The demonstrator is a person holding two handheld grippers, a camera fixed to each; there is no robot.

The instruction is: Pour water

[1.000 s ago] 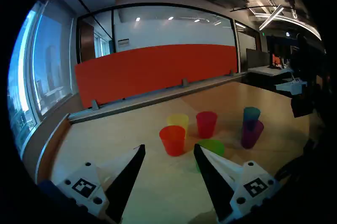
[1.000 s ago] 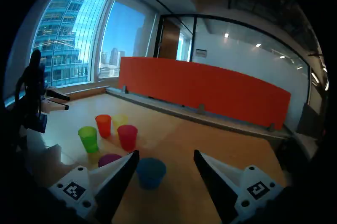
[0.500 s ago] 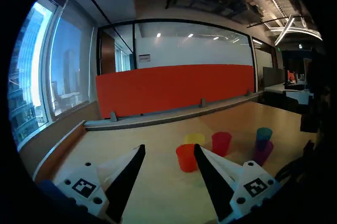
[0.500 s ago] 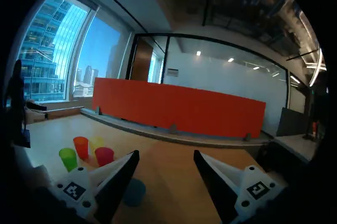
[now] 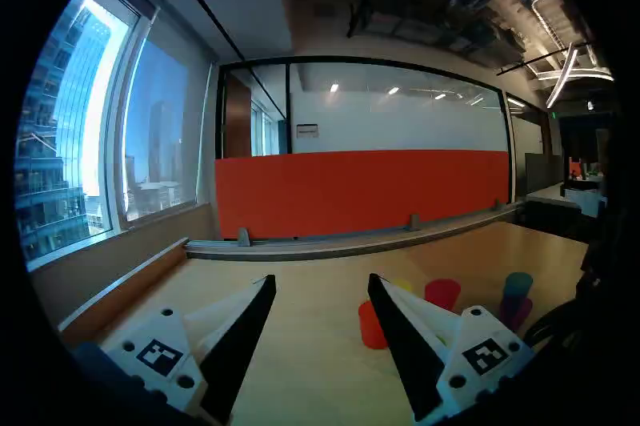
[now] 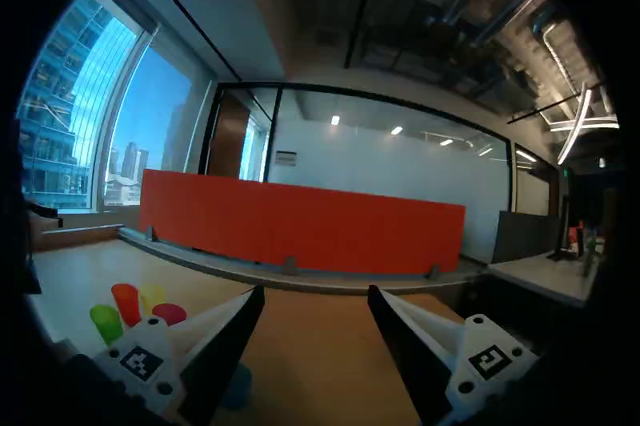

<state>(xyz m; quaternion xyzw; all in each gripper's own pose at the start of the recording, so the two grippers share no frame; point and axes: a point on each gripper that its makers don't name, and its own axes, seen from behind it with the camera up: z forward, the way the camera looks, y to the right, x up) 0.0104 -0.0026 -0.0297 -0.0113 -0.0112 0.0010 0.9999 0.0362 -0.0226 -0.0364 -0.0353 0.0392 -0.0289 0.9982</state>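
Several coloured plastic cups stand together on the wooden table point(image 5: 320, 362). In the left gripper view an orange cup point(image 5: 370, 327) sits low beside my right finger, with a yellow cup point(image 5: 402, 284) peeking over that finger, then a red cup point(image 5: 442, 293), a teal cup point(image 5: 518, 283) and a purple cup point(image 5: 518, 314). My left gripper point(image 5: 320, 282) is open and holds nothing. In the right gripper view a green cup point(image 6: 106, 323), orange cup point(image 6: 126, 303), yellow cup point(image 6: 152, 296) and red cup point(image 6: 170, 313) stand at lower left. A blue cup point(image 6: 238, 386) is half hidden behind a finger. My right gripper point(image 6: 314, 291) is open and holds nothing.
A long orange partition point(image 5: 360, 190) on a grey rail runs along the table's far edge. Tall windows point(image 5: 72, 146) line the left side. Another desk point(image 6: 544, 278) with dark items stands at the far right.
Both views have tilted upward, so the cups have slid down toward the fingers and more ceiling shows. Both grippers stay open.
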